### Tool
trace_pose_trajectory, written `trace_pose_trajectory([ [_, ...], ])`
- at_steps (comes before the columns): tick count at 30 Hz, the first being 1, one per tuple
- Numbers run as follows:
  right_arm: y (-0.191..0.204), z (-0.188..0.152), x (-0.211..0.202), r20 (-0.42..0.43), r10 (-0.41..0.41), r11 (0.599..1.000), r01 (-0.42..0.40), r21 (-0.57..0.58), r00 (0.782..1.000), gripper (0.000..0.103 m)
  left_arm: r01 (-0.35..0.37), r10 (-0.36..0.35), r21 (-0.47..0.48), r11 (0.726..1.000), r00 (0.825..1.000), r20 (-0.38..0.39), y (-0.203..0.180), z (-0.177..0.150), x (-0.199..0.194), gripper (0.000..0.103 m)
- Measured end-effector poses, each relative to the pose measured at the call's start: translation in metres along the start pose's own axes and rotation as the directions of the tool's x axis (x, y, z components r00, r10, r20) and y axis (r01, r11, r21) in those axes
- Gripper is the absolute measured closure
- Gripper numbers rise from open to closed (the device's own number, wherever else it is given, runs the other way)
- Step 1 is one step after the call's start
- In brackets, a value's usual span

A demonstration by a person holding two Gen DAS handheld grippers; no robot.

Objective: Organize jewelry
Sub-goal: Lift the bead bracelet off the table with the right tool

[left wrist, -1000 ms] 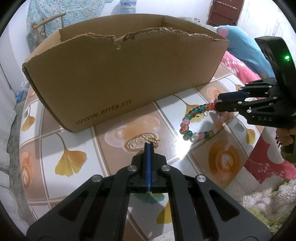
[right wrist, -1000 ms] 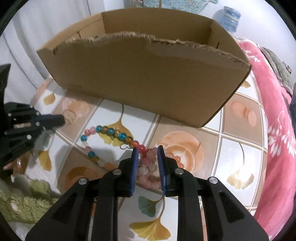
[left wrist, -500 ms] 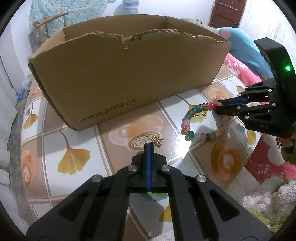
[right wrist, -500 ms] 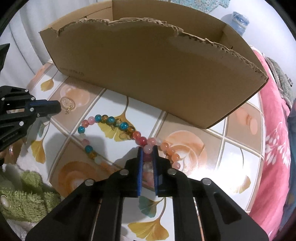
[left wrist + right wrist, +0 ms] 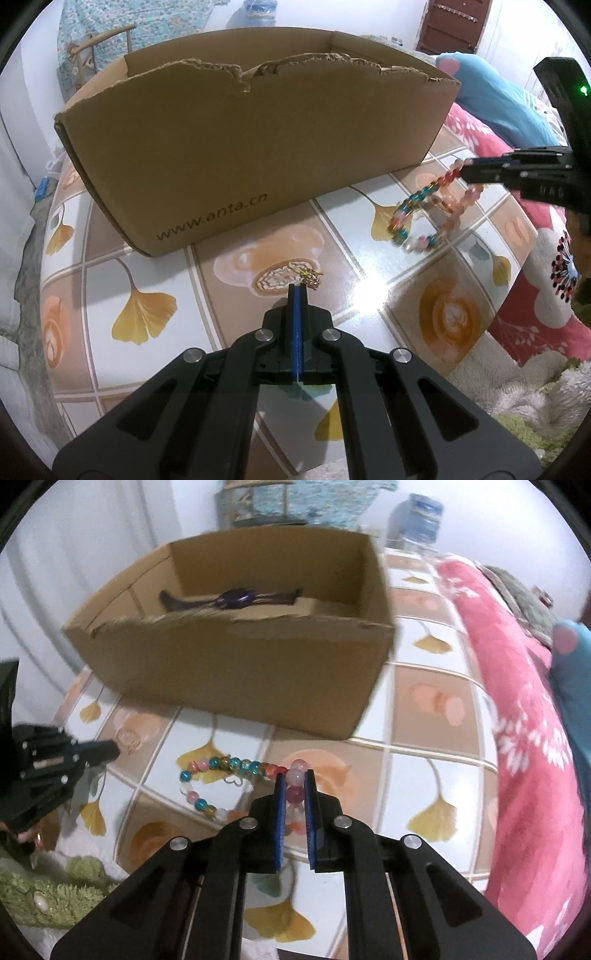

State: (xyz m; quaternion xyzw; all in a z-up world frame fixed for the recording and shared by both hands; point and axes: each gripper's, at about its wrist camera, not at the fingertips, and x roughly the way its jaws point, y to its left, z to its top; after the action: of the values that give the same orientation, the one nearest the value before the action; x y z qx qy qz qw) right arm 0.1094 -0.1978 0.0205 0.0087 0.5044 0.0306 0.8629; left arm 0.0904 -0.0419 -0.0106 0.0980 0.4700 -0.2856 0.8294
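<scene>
Two black two-finger grippers work over the ginkgo-patterned tablecloth [image 5: 369,258]. The right gripper [image 5: 294,779] has just closed its blue pads on a bracelet of pink, teal and amber glass beads [image 5: 221,768] — one pale pink bead sits pinched at the tips, the rest of the loop hanging to the left, its lower end near the cloth. The left gripper [image 5: 297,290] is fully closed, a small gold chain piece [image 5: 311,277] at its tips — whether pinched is unclear. Beyond both stands a torn-edged brown cardboard box [image 5: 258,147], a dark hair clip [image 5: 232,598] inside.
</scene>
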Motion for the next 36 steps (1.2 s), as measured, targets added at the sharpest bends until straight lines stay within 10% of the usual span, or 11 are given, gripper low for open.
trace_pose_trajectory([
  [17, -0.017, 0.020, -0.046, 0.164, 0.179, 0.978, -0.193, 0.079, 0.970, 0.094, -0.007, 0.007, 0.000, 1.000, 1.000, -0.003, -0.005, 0.000, 0.003, 0.103],
  [30, -0.051, 0.022, -0.047, 0.164, -0.071, 0.993, 0.054, 0.105, 0.984, 0.094, -0.005, 0.005, -0.010, 1.000, 1.000, 0.004, -0.003, -0.003, 0.001, 0.103],
  [36, -0.044, 0.004, 0.002, 0.037, -0.017, 0.994, 0.013, 0.108, 0.999, 0.093, -0.007, 0.007, -0.007, 1.000, 1.000, 0.000, -0.002, -0.004, 0.000, 0.103],
])
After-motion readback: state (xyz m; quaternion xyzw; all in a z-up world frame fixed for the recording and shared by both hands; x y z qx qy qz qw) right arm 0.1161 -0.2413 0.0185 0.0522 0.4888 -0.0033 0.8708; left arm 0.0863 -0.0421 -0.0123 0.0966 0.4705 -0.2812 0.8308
